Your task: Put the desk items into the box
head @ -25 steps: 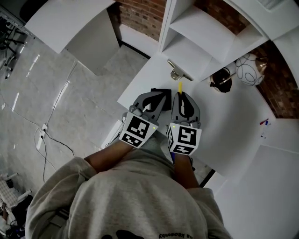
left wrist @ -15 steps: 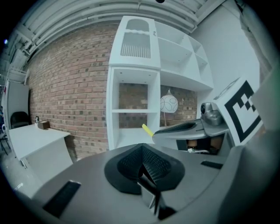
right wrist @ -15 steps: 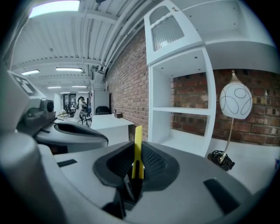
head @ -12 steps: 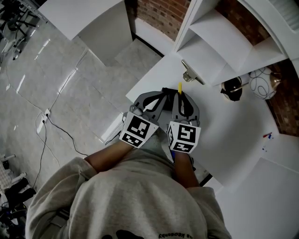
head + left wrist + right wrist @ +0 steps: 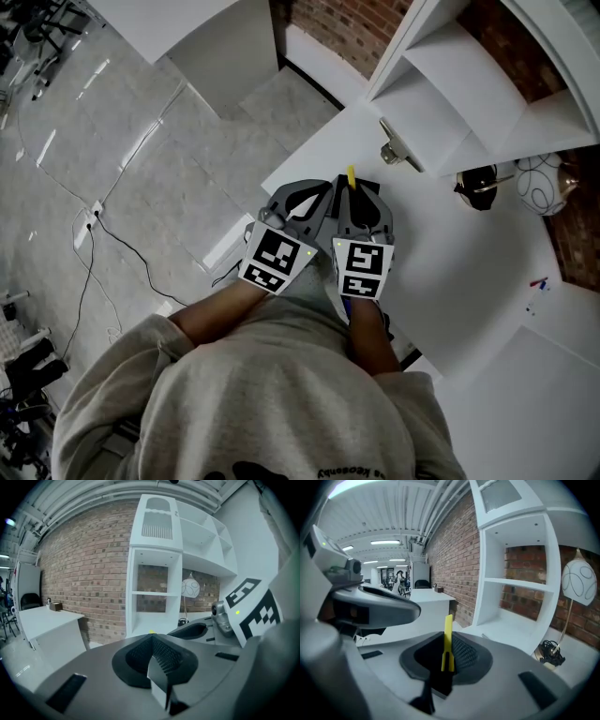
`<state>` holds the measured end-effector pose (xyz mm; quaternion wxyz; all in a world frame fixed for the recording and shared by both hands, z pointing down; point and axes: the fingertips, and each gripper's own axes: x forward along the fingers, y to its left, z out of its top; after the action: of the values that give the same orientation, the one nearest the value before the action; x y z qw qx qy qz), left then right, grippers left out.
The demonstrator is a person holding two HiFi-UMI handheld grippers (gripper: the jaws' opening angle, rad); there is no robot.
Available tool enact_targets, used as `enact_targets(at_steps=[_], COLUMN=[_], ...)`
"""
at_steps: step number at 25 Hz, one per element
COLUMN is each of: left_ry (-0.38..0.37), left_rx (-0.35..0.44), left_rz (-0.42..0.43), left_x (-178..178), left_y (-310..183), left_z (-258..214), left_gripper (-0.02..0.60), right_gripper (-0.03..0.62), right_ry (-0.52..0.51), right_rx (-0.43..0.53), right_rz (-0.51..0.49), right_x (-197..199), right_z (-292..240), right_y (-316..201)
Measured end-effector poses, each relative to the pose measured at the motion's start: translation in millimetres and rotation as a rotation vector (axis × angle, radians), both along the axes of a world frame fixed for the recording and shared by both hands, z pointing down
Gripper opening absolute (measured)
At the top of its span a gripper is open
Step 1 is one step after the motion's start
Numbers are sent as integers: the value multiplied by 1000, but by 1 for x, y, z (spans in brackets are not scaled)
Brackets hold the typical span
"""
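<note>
My right gripper (image 5: 356,190) is shut on a thin yellow stick with a black lower part (image 5: 447,641); its yellow tip (image 5: 351,175) pokes out ahead of the jaws. Close beside it on the left, my left gripper (image 5: 323,192) is shut on a thin flat piece (image 5: 158,679), pale on one face and dark on the edge. A small black thing (image 5: 367,185) shows just under both gripper tips; I cannot tell whether it is a box. Both grippers hover over the near left corner of the white desk (image 5: 441,281).
A small metal fitting (image 5: 398,150) lies on the desk ahead. A dark cable bundle (image 5: 476,183) and a white globe lamp (image 5: 544,183) stand at the right. White shelves (image 5: 469,75) rise behind. Left of the desk is grey floor with a cable (image 5: 112,244).
Both grippers have moved together to the left, away from the metal fitting and toward the desk corner. Each keeps its hold; the view has shifted with them.
</note>
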<state>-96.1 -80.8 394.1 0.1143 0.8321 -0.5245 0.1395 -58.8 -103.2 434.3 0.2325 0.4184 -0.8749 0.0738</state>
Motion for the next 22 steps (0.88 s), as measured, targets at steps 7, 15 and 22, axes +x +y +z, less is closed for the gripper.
enact_targets(at_steps=[7,15,22], left_ry=[13,17,17], left_rx=[0,-11,-25], left_rz=[-15,-12,-5], left_x=[-5,-5,-3], left_y=[-1,2,3], left_z=[-1,0,2], left_gripper=[5,5,5], right_gripper=[61,64,83], right_ry=[147,260,227], right_rx=[-111,-272,-246], right_rz=[-65,-125,-93], right_x=[-6,-2,3], right_z=[20,38,33], right_y=[9,21,24])
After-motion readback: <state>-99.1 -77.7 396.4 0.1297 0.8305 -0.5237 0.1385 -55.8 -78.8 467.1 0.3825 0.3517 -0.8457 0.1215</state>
